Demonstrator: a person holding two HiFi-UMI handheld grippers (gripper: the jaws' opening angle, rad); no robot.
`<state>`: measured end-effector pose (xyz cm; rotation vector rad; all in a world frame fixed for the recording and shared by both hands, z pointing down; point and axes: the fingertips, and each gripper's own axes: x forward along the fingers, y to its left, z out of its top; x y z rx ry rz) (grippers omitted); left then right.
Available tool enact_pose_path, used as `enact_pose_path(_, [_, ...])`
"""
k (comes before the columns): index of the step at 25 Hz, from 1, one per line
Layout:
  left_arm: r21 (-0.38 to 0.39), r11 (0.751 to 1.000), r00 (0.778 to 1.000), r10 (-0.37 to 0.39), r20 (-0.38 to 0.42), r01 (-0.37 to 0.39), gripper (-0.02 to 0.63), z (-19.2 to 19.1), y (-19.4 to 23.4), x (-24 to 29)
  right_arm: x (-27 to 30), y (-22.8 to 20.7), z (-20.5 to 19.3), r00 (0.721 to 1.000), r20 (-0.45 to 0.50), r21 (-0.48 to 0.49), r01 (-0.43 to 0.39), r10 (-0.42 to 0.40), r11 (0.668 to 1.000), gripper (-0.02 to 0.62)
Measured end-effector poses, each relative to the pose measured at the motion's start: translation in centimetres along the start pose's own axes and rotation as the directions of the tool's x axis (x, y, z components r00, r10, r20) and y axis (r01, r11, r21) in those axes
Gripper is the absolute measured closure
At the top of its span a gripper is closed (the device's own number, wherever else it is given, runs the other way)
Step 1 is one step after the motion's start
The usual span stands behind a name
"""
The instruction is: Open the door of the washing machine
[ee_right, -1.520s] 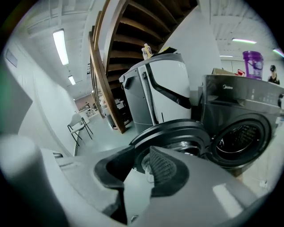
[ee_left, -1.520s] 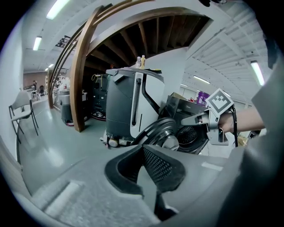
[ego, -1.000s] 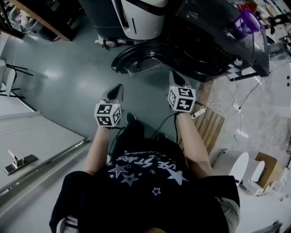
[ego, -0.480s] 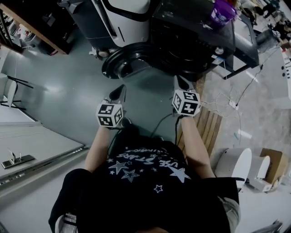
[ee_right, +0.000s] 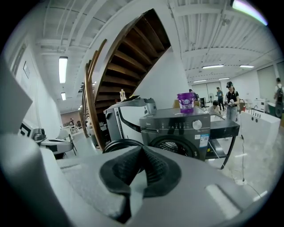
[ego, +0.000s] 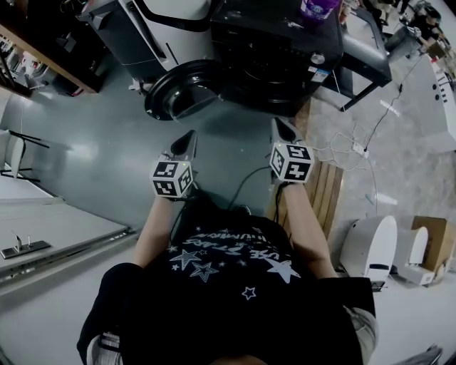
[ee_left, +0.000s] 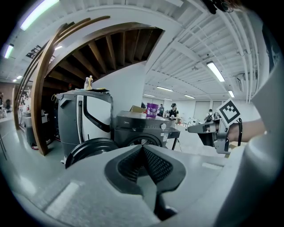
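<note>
On the far side of the grey floor (ego: pixel 107 142), the dark front-loading washing machine (ego: pixel 281 43) is standing with its round door (ego: pixel 174 87) already hanging open, swung out to the left of the drum opening (ee_right: pixel 175 146). A purple container (ego: pixel 317 7) is sitting on the machine's top, and a white appliance with a black curved band (ego: pixel 182 36) is standing just beside it on the left. Nearer, the person in a black shirt printed with stars (ego: pixel 228 285) is holding both arms out toward the machine. The left gripper (ego: pixel 191 134) is hovering over the floor on the near side of the open door, well apart from it, and its jaws are pressing together with nothing between them. The right gripper (ego: pixel 276 122) is hovering level with it to the right, in front of the machine's face and also clear of it, and its jaws are likewise pressing together on nothing. Each gripper is carrying its marker cube behind the jaws, close to the wrist. A slatted wooden pallet (ego: pixel 328 196) is lying on the floor under the right forearm, with loose cables (ego: pixel 356 150) trailing across the floor to its far right. A wooden staircase (ee_right: pixel 128 57) is rising behind the white appliance.
</note>
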<state>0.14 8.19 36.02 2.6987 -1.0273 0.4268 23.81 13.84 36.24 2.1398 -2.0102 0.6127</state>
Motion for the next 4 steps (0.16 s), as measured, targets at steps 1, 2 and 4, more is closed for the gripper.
enact_pose_path(1, [0.002, 1.0, 1.0, -0.002, 0.002, 0.002, 0.595, -0.1, -0.6, -0.2, -0.6, -0.3, -0.2, 1.0, 0.001, 0.002, 0.001, -0.001, 1.0, 0.591])
enact_pose_path(2, [0.006, 1.0, 1.0, -0.005, 0.003, 0.005, 0.595, -0.2, -1.2, -0.4, -1.3, -0.5, -0.4, 1.0, 0.002, 0.003, 0.002, -0.002, 1.0, 0.591])
enact_pose_path(4, [0.016, 1.0, 1.0, -0.009, 0.005, 0.009, 0.595, -0.3, -2.4, -0.7, -2.4, -0.9, -0.7, 1.0, 0.005, 0.003, 0.002, -0.002, 1.0, 0.591])
